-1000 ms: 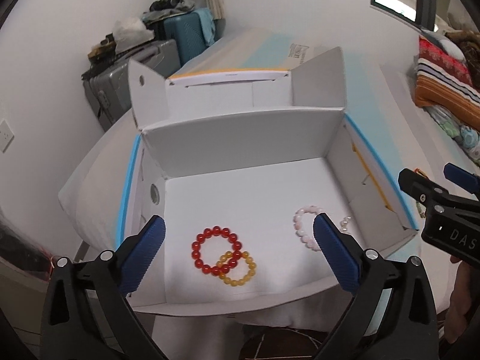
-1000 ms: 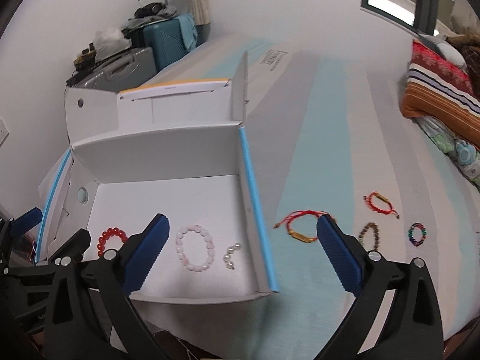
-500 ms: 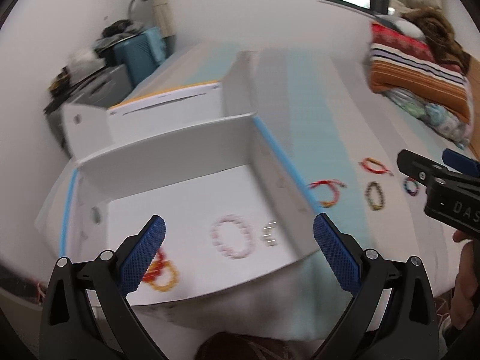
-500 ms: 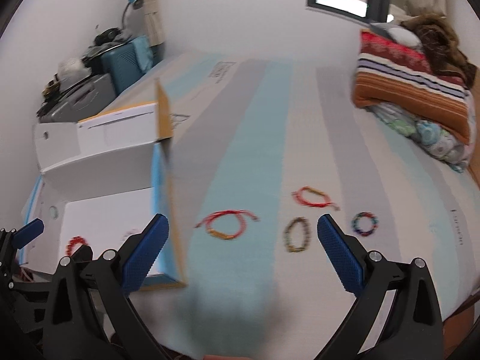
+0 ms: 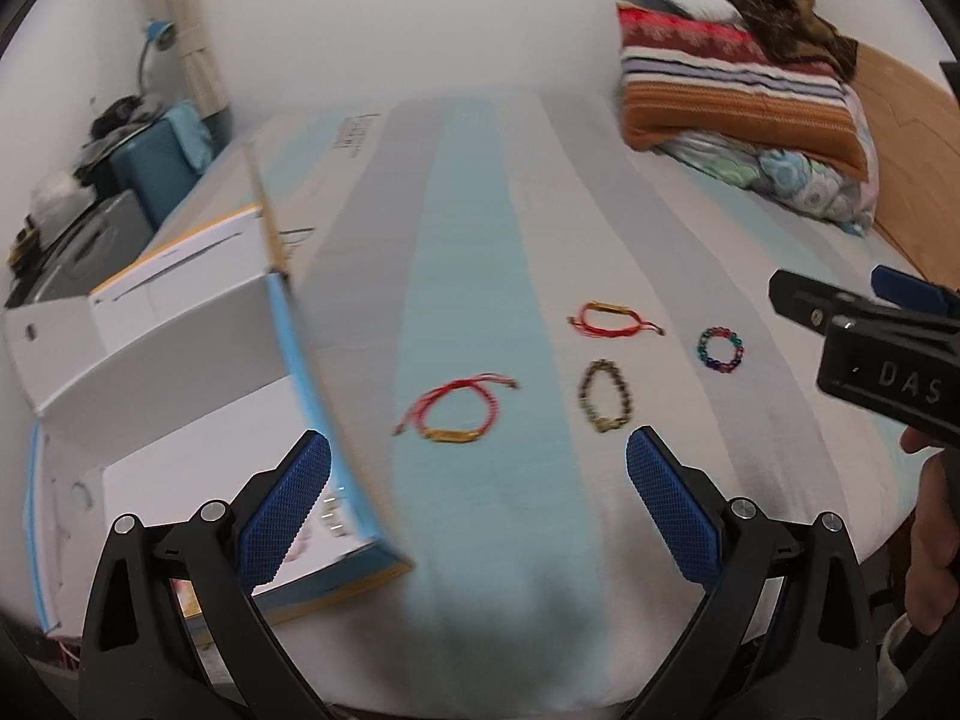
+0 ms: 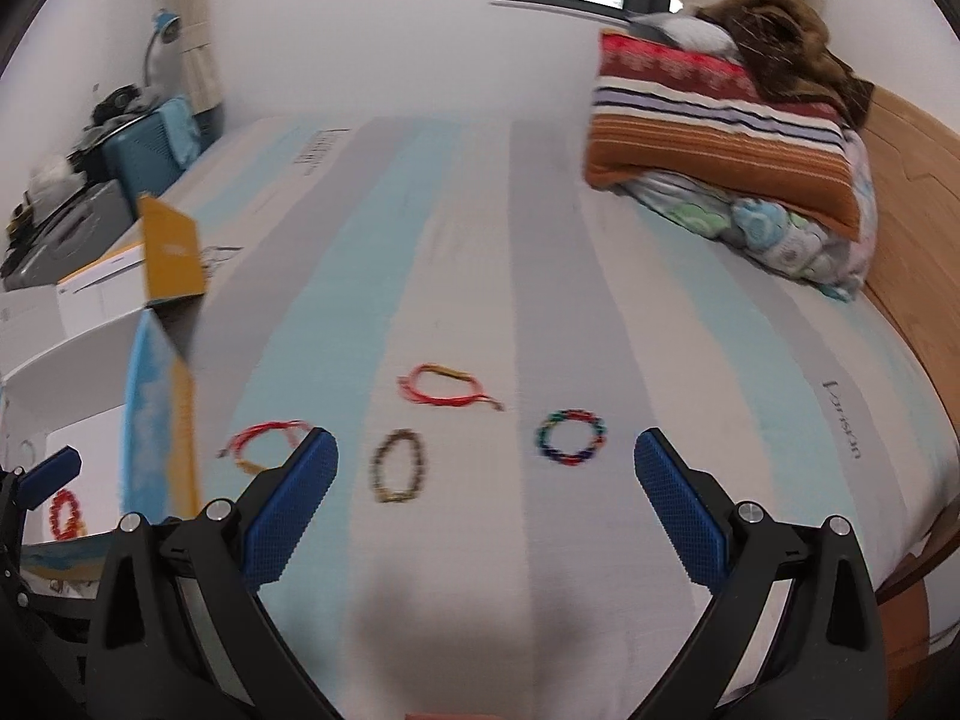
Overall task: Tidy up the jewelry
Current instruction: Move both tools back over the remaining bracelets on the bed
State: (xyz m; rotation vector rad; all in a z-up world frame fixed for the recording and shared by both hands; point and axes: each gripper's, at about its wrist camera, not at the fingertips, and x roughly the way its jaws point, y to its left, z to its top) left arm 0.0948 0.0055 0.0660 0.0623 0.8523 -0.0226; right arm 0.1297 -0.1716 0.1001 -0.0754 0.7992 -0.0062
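Several bracelets lie on the striped bed: a red cord one with a gold bar (image 5: 456,414) (image 6: 264,447), a second red cord one (image 5: 609,319) (image 6: 447,387), a brown beaded one (image 5: 605,395) (image 6: 399,465) and a multicoloured beaded one (image 5: 720,349) (image 6: 571,437). A white open box (image 5: 198,324) (image 6: 159,420) stands at the left; a red bead bracelet (image 6: 63,513) shows inside. My left gripper (image 5: 477,498) is open and empty, above the bed near the box's corner. My right gripper (image 6: 486,498) is open and empty, short of the brown and multicoloured bracelets.
Folded striped blankets (image 6: 720,120) are stacked at the far right against a wooden headboard (image 6: 912,228). Suitcases and clutter (image 5: 120,180) stand beyond the bed at the left. The right gripper's body (image 5: 876,360) shows at the right of the left wrist view.
Both grippers have swung right, away from over the box toward the loose bracelets on the bed. Both stayed open and empty.
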